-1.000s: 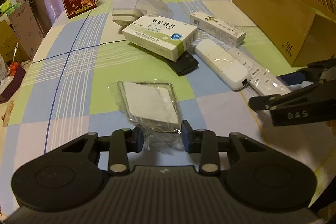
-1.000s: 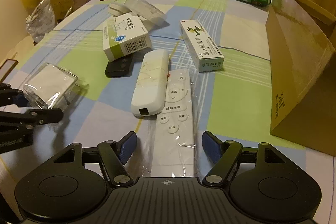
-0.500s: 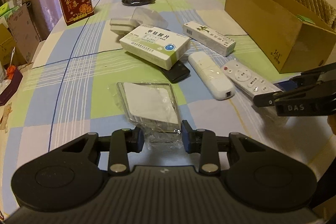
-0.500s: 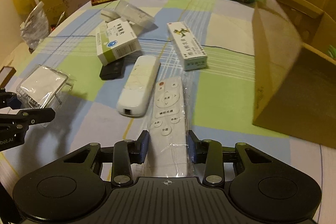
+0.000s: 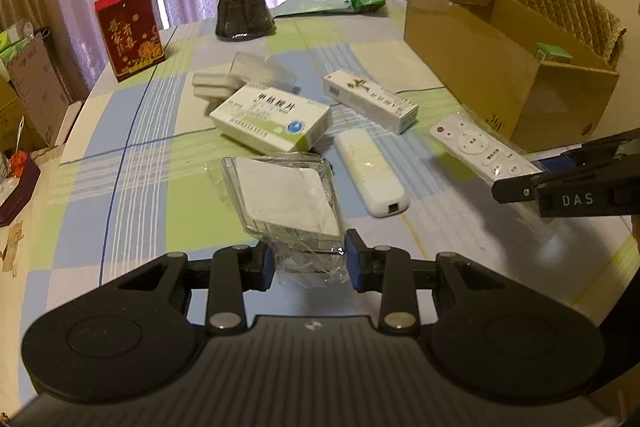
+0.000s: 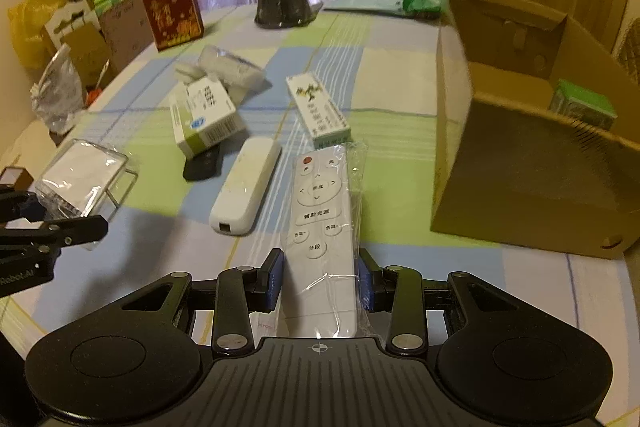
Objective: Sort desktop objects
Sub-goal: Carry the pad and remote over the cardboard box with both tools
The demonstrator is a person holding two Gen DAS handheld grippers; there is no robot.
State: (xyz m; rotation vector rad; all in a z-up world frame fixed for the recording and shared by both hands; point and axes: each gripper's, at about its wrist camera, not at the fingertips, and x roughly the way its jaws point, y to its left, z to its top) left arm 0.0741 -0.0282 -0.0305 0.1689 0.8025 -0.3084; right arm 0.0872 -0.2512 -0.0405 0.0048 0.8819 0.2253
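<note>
Above the checked counter, each claw grips a wrapped item by its near end for boxing: left claw the clear-cased white pad, right claw the bagged white remote, near the open cardboard box.

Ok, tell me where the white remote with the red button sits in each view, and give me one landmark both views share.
Left wrist view: the white remote is at far right, its near end between the right gripper jaws.
Right wrist view: the remote is at centre bottom, running up from that gripper.
Shared landmark: the cardboard box, just right of the remote in both.
</note>
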